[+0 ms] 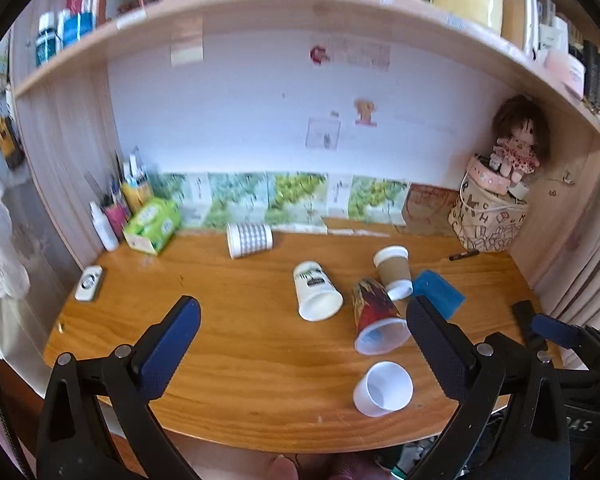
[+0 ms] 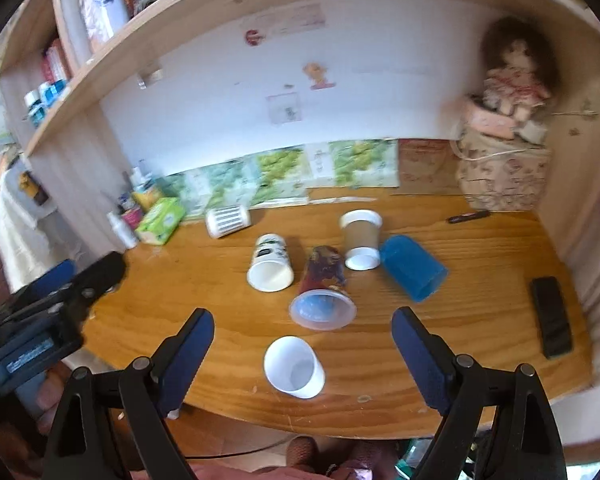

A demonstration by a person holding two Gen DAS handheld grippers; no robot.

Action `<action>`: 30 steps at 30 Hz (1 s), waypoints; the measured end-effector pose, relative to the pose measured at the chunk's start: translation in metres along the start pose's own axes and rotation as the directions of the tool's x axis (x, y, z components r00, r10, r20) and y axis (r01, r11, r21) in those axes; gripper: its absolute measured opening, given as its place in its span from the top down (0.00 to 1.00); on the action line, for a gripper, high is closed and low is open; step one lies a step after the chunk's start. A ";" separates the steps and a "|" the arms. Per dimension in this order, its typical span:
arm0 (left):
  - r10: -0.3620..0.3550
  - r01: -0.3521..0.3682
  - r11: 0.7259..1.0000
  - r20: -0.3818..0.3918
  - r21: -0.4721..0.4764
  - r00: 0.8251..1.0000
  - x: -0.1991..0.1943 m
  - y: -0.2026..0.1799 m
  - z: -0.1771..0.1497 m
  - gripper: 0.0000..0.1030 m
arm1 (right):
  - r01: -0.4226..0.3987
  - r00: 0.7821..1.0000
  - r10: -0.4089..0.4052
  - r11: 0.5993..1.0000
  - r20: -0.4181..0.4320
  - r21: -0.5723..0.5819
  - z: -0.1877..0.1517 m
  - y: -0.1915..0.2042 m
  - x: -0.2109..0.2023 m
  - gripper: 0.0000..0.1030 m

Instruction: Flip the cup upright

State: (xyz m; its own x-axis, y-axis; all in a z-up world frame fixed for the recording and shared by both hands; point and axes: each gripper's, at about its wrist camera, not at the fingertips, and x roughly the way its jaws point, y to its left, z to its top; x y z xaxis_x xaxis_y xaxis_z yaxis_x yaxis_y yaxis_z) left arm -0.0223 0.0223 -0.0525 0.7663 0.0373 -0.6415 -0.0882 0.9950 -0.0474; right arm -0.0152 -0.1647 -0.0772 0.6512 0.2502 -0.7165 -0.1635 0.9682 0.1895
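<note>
Several cups lie on their sides on the wooden desk (image 1: pixel 228 344). A white cup with green print (image 1: pixel 315 290) (image 2: pixel 271 263), a red patterned cup (image 1: pixel 374 316) (image 2: pixel 323 288), a brown sleeved paper cup (image 1: pixel 394 272) (image 2: pixel 361 238), a blue cup (image 1: pixel 438 292) (image 2: pixel 412 266) and a grid-patterned cup (image 1: pixel 249 239) (image 2: pixel 227 220) at the back. A small plain white cup (image 1: pixel 383 389) (image 2: pixel 294 367) sits nearest the front edge, its mouth facing up toward me. My left gripper (image 1: pixel 302 322) is open and empty above the front of the desk. My right gripper (image 2: pixel 302 332) is open and empty, above the small white cup.
A green tissue box (image 1: pixel 152 226), pen holders and a white bottle (image 1: pixel 104 226) stand back left. A printed bag with a doll (image 1: pixel 488 216) stands back right. A black marker (image 1: pixel 464 255), a black phone (image 2: pixel 551 322) and a small white device (image 1: pixel 89 282) lie on the desk. A shelf runs overhead.
</note>
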 end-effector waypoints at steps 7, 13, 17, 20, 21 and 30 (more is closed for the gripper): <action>-0.007 0.008 1.000 0.064 -0.013 0.998 -0.024 0.015 0.003 0.00 | 0.072 0.996 -0.074 0.997 0.055 0.033 -0.015 0.022 -0.021 0.12; 0.023 -0.020 1.000 0.159 -0.021 0.987 -0.048 0.024 -0.008 0.00 | 0.137 0.969 -0.143 0.990 0.202 0.040 -0.036 0.042 -0.056 0.12; 0.036 -0.033 0.999 0.194 -0.017 0.980 -0.058 0.028 -0.016 0.00 | 0.160 0.954 -0.165 0.986 0.249 0.039 -0.040 0.048 -0.067 0.12; 0.029 -0.029 1.000 0.226 0.001 0.974 -0.065 0.024 -0.016 0.00 | 0.166 0.948 -0.172 0.985 0.270 0.042 -0.043 0.050 -0.073 0.12; 0.026 -0.029 1.000 0.231 0.008 0.973 -0.067 0.022 -0.018 0.00 | 0.168 0.947 -0.173 0.985 0.270 0.042 -0.044 0.050 -0.073 0.12; 0.004 -0.022 0.998 0.266 0.064 0.964 -0.079 0.006 -0.023 0.00 | 0.177 0.945 -0.181 0.983 0.271 0.040 -0.051 0.050 -0.081 0.12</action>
State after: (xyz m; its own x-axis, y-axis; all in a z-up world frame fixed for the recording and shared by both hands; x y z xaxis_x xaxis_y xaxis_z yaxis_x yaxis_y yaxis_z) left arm -0.0980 0.0233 -0.0202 0.9076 0.0650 -0.4148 -0.0641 0.9978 0.0161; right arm -0.1137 -0.1357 -0.0440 0.8460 0.0597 -0.5299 -0.0158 0.9961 0.0869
